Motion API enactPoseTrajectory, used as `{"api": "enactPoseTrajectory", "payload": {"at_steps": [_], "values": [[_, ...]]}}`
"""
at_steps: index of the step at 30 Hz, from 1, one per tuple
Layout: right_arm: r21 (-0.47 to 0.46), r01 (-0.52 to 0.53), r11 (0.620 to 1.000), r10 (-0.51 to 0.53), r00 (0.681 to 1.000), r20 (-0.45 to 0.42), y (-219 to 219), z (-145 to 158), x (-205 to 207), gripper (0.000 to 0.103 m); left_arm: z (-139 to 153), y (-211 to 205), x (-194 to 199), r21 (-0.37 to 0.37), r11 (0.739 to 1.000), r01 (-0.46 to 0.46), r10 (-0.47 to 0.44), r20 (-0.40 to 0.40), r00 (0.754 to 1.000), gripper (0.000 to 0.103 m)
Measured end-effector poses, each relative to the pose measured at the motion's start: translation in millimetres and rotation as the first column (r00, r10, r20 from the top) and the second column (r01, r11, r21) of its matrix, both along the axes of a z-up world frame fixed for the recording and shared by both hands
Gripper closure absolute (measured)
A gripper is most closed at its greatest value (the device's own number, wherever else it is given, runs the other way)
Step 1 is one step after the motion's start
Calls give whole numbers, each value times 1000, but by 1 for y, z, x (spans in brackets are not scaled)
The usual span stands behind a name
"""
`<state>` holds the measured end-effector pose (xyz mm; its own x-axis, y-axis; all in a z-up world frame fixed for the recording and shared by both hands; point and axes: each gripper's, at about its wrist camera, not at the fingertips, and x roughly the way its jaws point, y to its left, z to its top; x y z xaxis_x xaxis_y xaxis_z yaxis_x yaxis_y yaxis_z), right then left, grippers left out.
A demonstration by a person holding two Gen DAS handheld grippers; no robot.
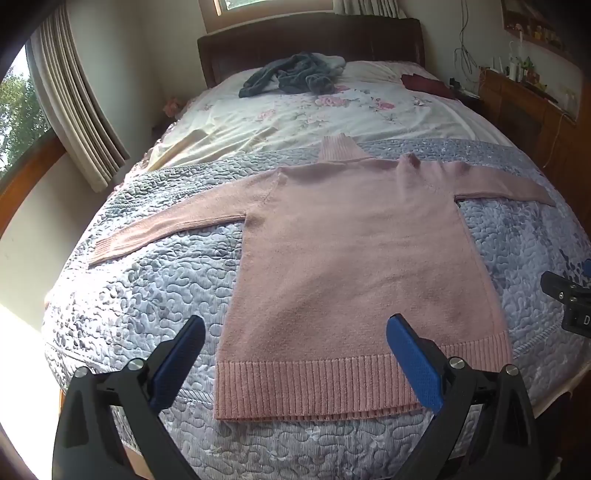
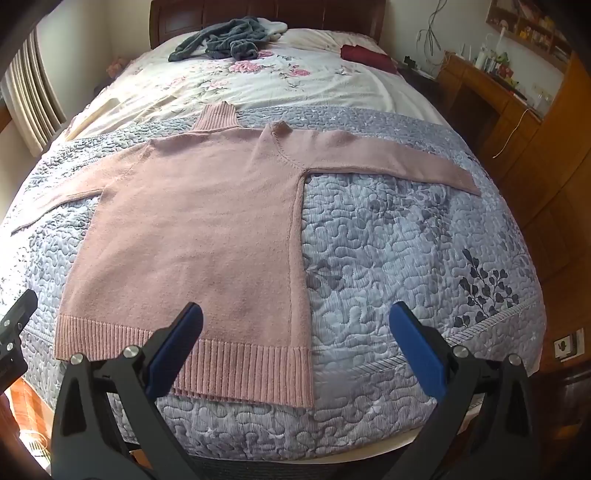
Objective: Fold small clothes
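Both hand-held grippers, left (image 1: 295, 332) and right (image 2: 295, 319), hover wide open, empty, above the hem of the pink sweater (image 1: 351, 251) spread flat on the bed (image 1: 155, 295).

A pink sweater (image 2: 192, 229) lies flat on the grey quilt (image 2: 406, 258), sleeves spread, ribbed hem at the bed's near edge. The right gripper (image 2: 295, 325) hovers over the hem's right corner, fingers (image 2: 417, 354) spread wide. Dark clothes (image 2: 221, 40) lie bunched near the headboard (image 2: 332, 14).

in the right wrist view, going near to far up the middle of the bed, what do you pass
right gripper → pink sweater → grey quilt → floral sheet → grey clothes pile → dark headboard
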<state>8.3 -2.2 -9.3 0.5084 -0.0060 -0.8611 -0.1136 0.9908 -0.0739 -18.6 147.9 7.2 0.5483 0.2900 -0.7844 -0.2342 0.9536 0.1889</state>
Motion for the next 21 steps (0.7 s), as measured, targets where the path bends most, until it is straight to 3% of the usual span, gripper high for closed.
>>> {"api": "enactPoseTrajectory", "payload": {"at_steps": [21], "values": [[8,3,1000,-3,1000,4,-2,1,1,3,-1,1,0,0,1000,-1,1,0,1000,4]]}}
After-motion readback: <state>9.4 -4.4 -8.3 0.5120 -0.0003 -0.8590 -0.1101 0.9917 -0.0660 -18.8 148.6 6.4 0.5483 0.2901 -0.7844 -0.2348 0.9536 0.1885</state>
